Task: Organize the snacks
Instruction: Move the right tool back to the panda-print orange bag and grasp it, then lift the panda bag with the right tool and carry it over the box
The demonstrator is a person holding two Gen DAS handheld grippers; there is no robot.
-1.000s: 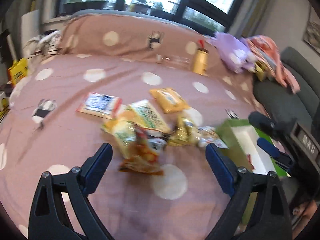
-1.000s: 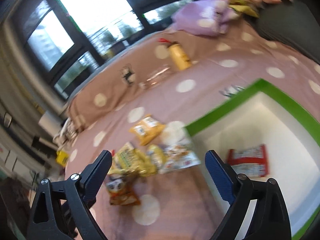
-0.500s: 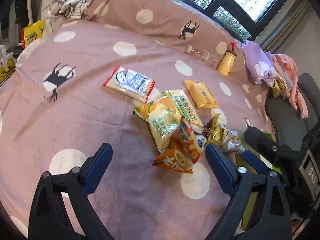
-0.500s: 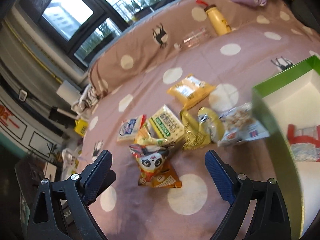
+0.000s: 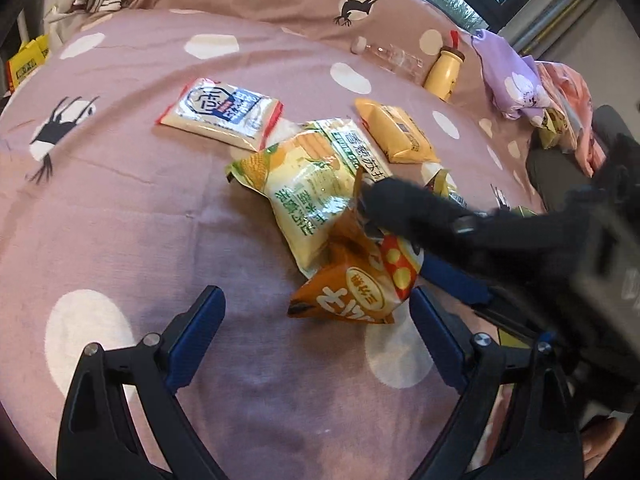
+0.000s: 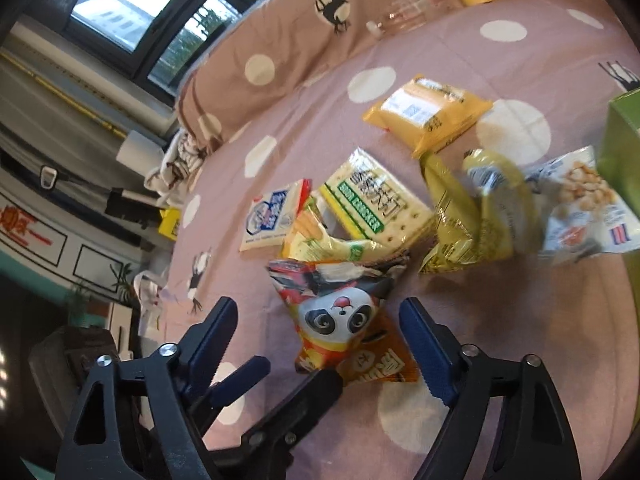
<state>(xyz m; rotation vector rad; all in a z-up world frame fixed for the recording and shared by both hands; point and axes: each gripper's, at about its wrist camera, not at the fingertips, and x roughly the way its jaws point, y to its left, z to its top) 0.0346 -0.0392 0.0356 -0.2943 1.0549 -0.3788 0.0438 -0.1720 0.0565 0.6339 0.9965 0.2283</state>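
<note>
Pink spotted bedding covers the bed [image 5: 120,208], with dark-framed windows beyond its far edge, and the snacks lie heaped near the middle of it. The right gripper [image 6: 320,328] has its fingers [image 6: 424,344] either side of the panda bag [image 6: 340,316]; they are closing but do not yet press on it, so nothing is held. The left gripper [image 5: 316,332] hangs with fingers spread wide and empty, just short of the same bag's orange end [image 5: 352,288].

That bag leans on the yellow-green corn bag [image 5: 296,188] and the green cracker pack [image 6: 376,204]. Being puffed and glossy, it may squirt out of the fingers as they close, or they may catch only a crinkled corner that tears free when lifted. A low grip could also pinch the bedding. The two grippers sit close together over one bag, so a clash between them looks possible. Lifting may drag the corn bag along. The green box [image 6: 624,136] stands at the right, and the nut packet [image 6: 580,208] lies against it.
</note>
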